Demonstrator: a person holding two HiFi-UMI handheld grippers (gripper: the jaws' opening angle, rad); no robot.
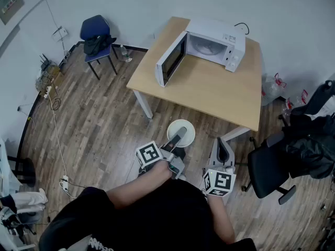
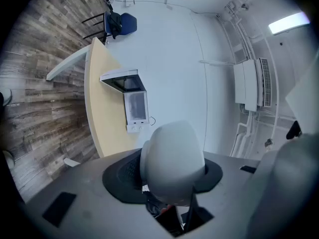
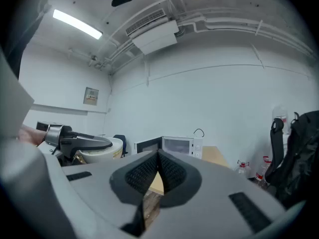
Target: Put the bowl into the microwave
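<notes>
One white round bowl, rigid, probably smooth and breakable, is clamped at its near rim by the left gripper, well short of the open white microwave; the right gripper is closed, empty.

My left gripper is clamped on the rim of the bowl, roughly level, just short of the table's near edge. My right gripper sits beside it, equally short of that edge, jaws together, empty. My left forearm and right forearm reach forward.
</notes>
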